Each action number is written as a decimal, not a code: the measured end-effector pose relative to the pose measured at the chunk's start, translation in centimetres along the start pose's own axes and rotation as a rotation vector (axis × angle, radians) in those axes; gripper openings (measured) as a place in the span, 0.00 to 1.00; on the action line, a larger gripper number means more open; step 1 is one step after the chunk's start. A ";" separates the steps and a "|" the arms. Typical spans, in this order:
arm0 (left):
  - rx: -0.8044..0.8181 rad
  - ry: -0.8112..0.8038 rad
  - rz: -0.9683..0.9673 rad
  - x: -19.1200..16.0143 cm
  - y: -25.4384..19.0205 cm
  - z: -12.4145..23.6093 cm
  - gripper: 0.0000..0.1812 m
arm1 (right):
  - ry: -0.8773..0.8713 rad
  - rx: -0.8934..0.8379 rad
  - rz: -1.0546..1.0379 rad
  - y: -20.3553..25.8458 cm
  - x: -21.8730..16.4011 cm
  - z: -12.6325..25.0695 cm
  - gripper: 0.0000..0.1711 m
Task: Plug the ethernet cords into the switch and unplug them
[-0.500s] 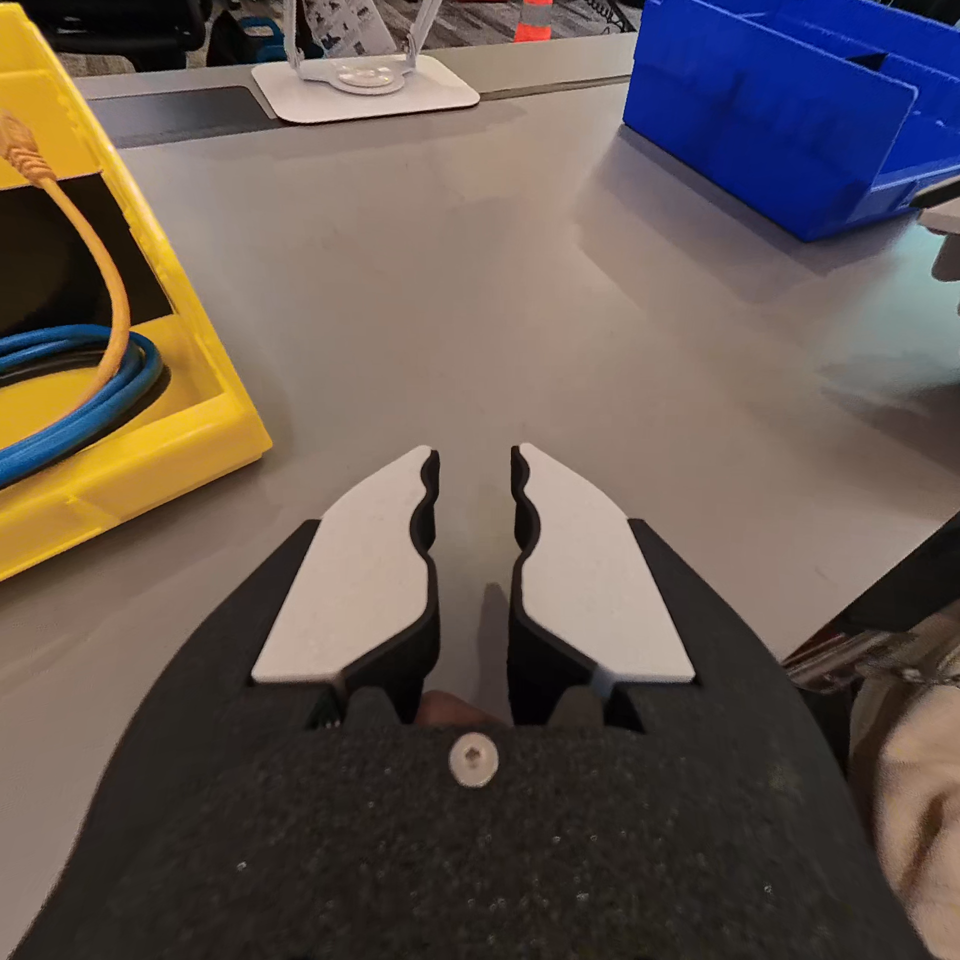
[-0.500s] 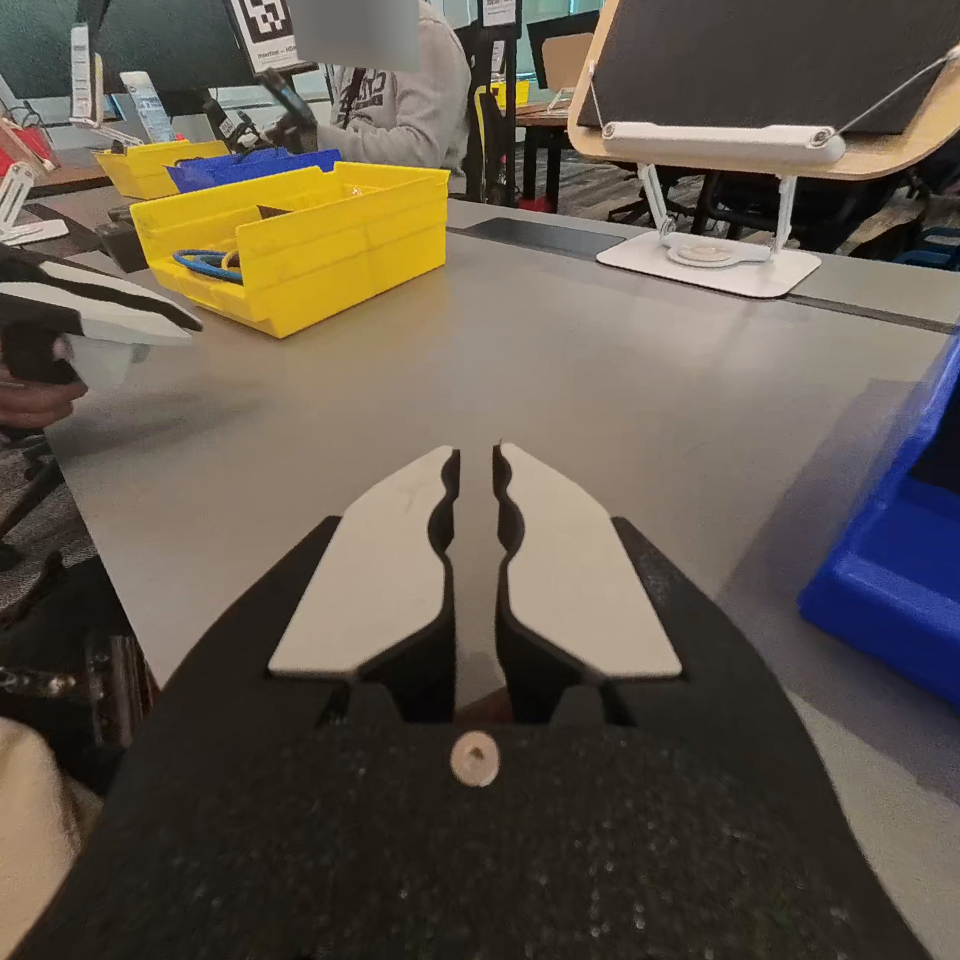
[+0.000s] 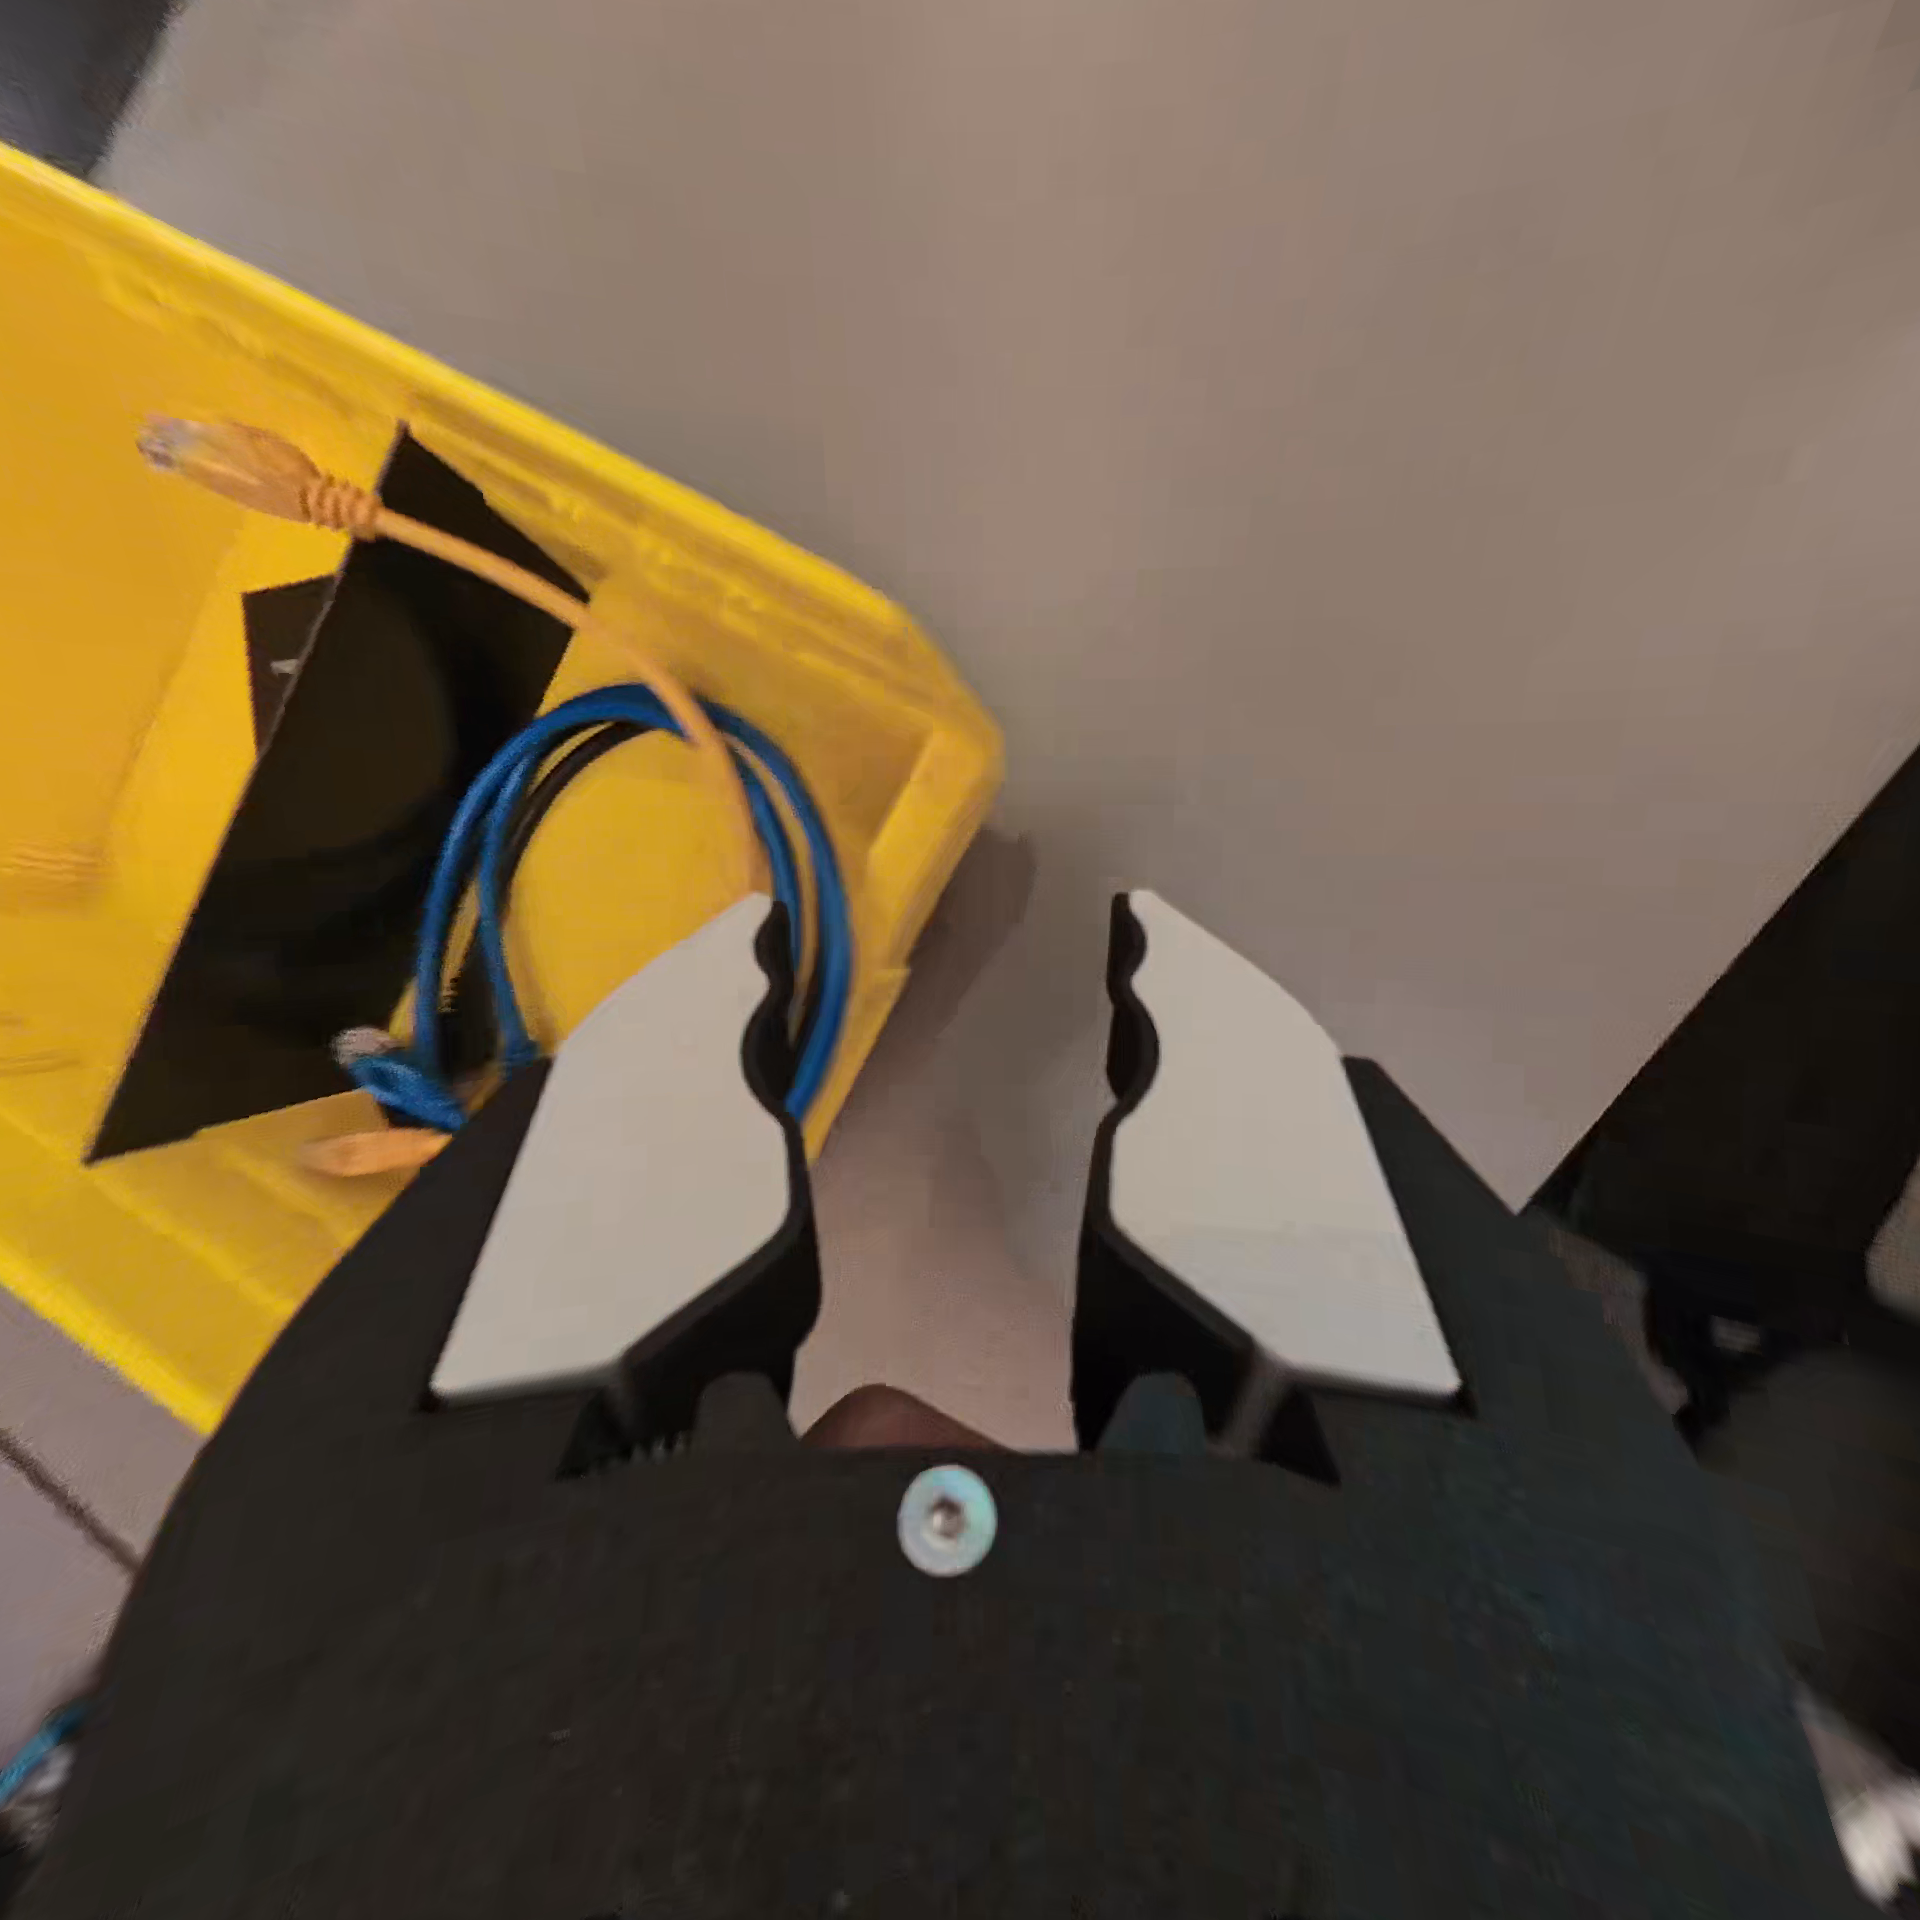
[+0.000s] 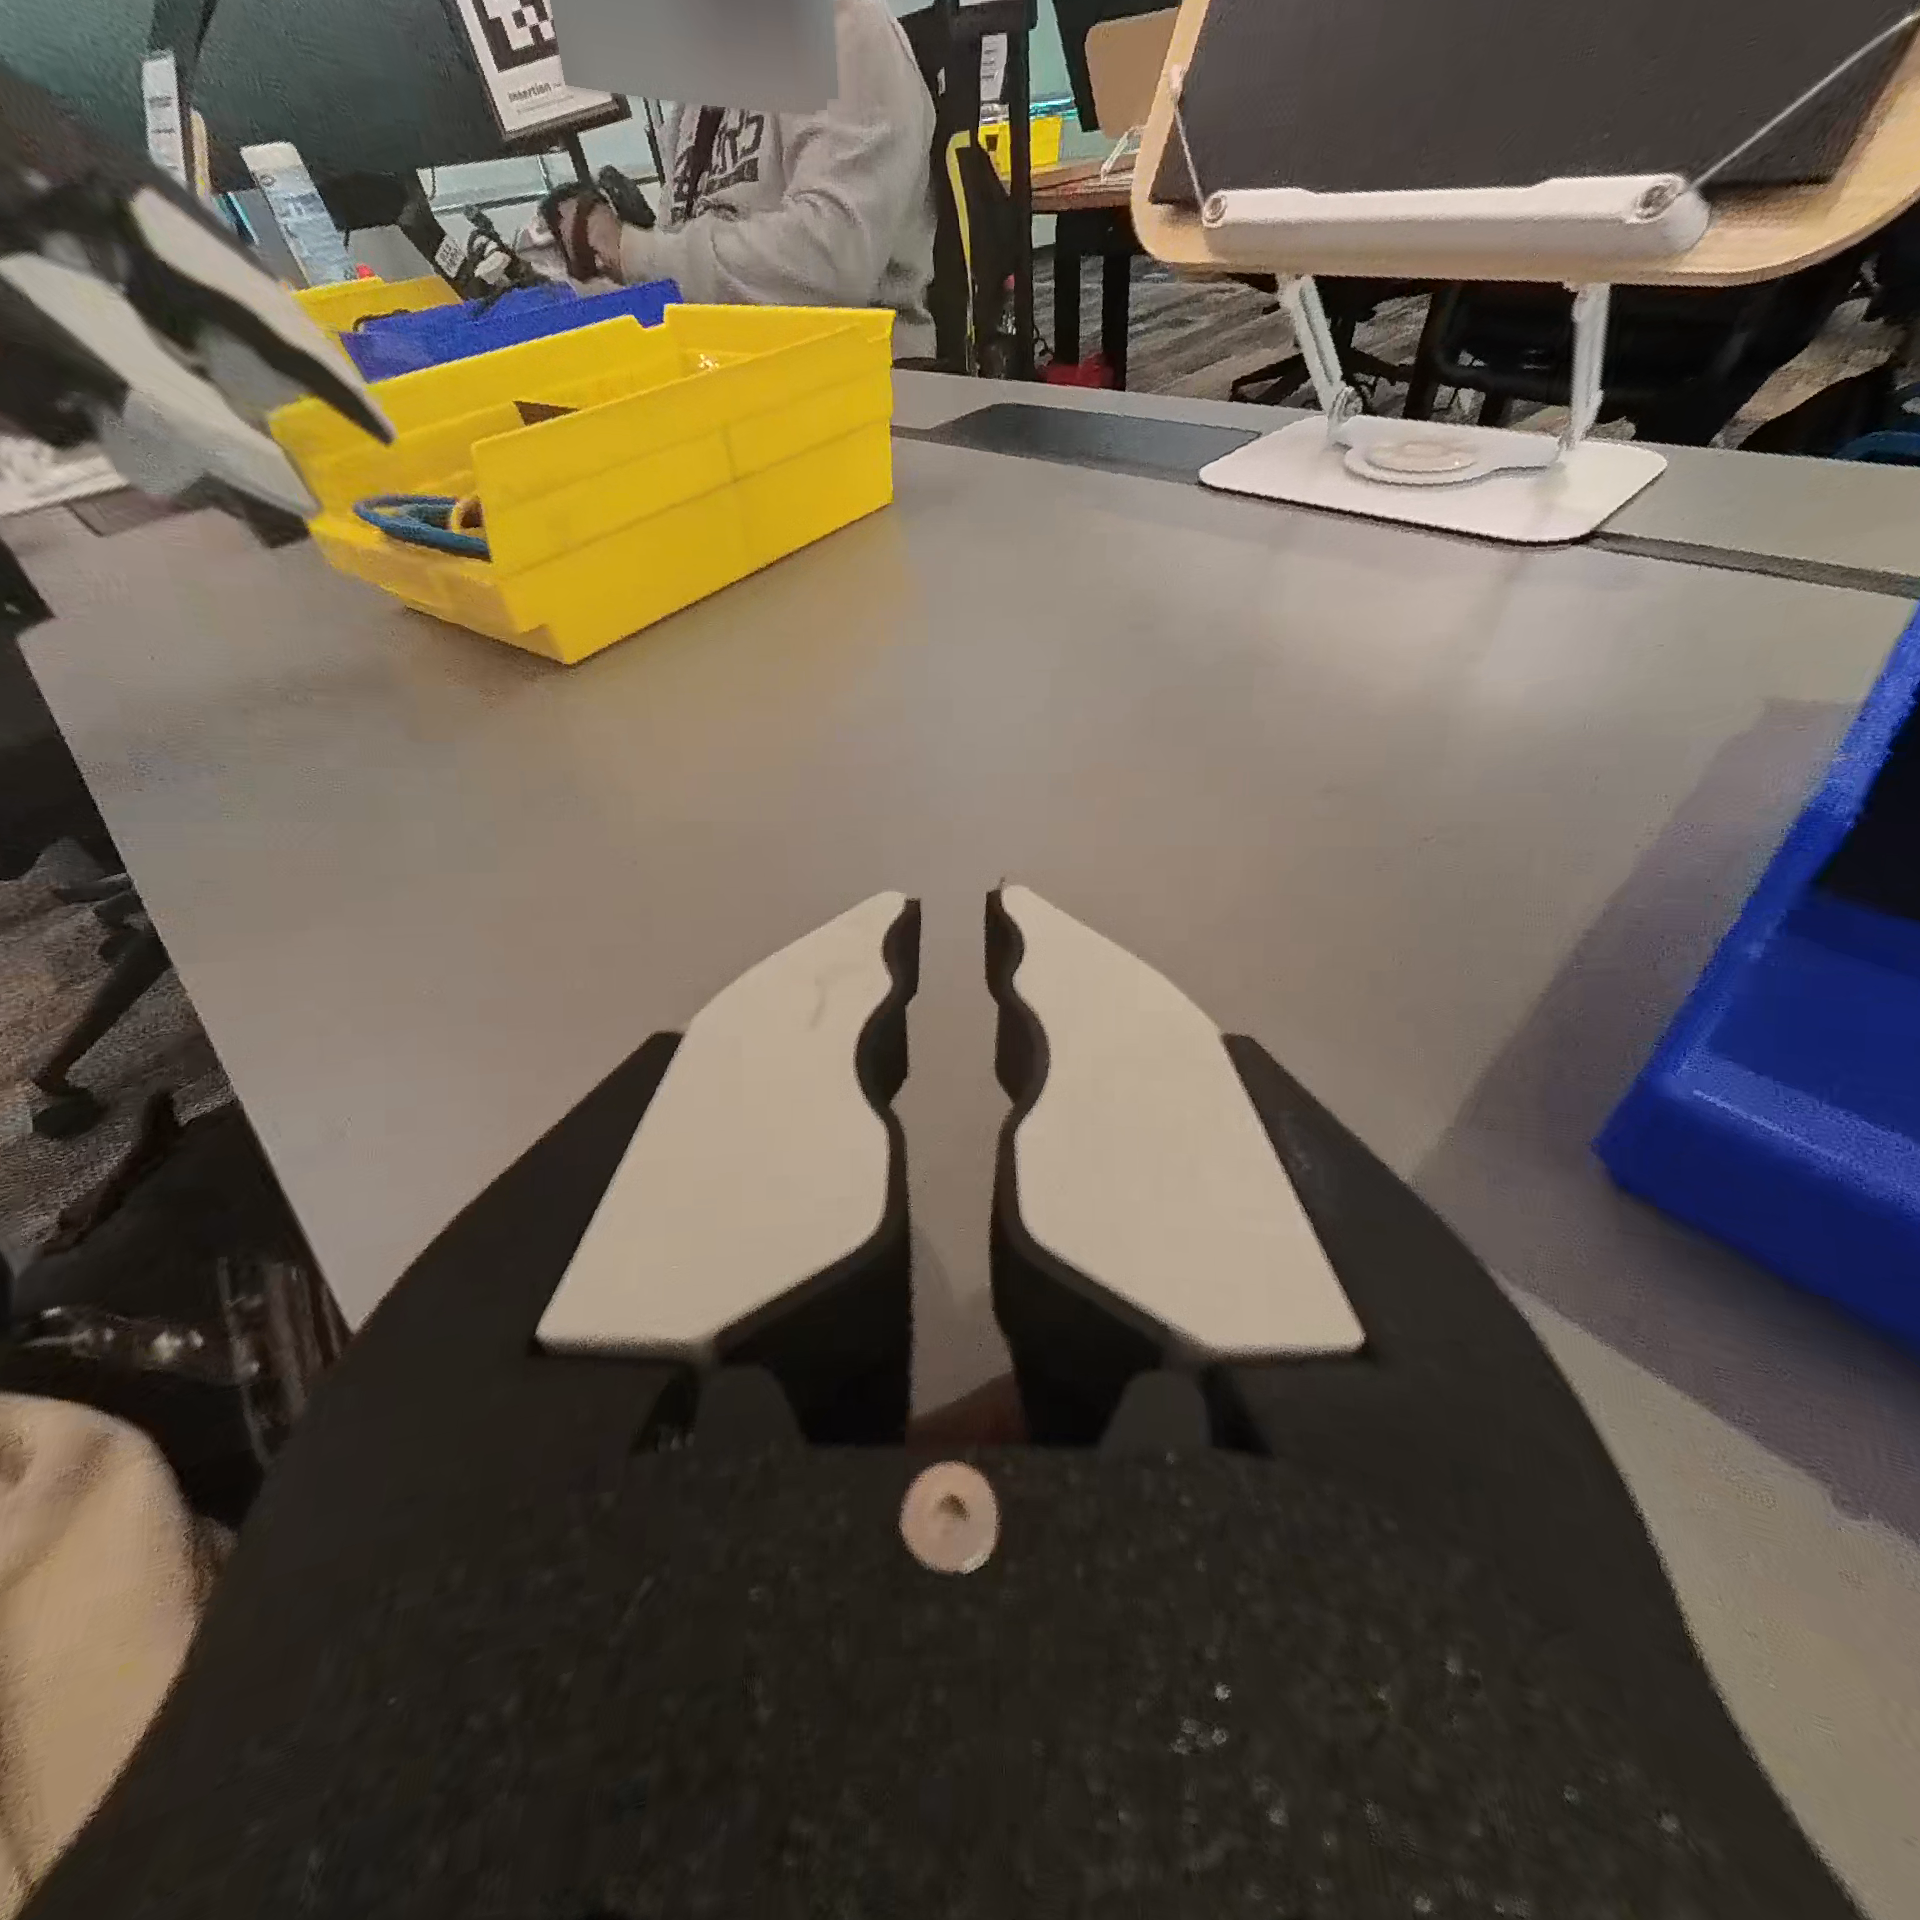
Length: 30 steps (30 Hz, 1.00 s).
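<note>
Hovering my left gripper (image 3: 940,914), fingers wide and empty, over the yellow bin (image 3: 914,790) at the worktop's left edge; tangled blue cord (image 3: 831,935) and orange cord (image 3: 644,665) could snag together. Right gripper (image 4: 951,899) narrow, empty.

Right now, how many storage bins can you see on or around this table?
4. A yellow bin holding the cords sits far left on our table; a blue bin sits at the right edge; another yellow bin and blue bin sit behind. More may be hidden.

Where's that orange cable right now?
In the left wrist view, the orange ethernet cable lies inside the yellow bin on the left, draped over a black box and crossing the coiled blue cable.
</note>
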<state>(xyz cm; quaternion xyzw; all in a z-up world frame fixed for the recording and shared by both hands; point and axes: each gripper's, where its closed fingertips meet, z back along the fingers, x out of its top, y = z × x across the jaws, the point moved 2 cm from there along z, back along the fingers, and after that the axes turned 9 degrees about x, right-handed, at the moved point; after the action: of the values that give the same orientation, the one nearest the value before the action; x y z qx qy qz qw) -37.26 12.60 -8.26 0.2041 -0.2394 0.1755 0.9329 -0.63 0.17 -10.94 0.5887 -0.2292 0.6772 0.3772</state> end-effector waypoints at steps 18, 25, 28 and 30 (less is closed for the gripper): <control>-0.714 0.418 0.105 -2.3 3.4 -6.5 0.19 | 0.027 0.063 -0.027 1.2 -0.6 0.3 0.07; -0.591 0.346 0.050 -2.0 4.0 -5.5 0.10 | 0.040 0.071 -0.032 1.2 -0.7 0.2 0.07; -0.467 0.299 -0.001 -1.6 4.6 -4.2 0.09 | 0.045 0.075 -0.029 1.5 -0.7 0.2 0.07; -0.370 0.241 -0.024 -0.8 5.4 -2.7 0.08 | 0.048 0.075 -0.016 1.7 -0.7 0.3 0.07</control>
<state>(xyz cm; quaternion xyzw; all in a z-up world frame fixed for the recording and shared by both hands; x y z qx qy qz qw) -39.21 18.31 -9.29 0.0100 -0.1516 0.1404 0.9784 -1.74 -1.25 -11.34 0.5877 -0.1899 0.6963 0.3656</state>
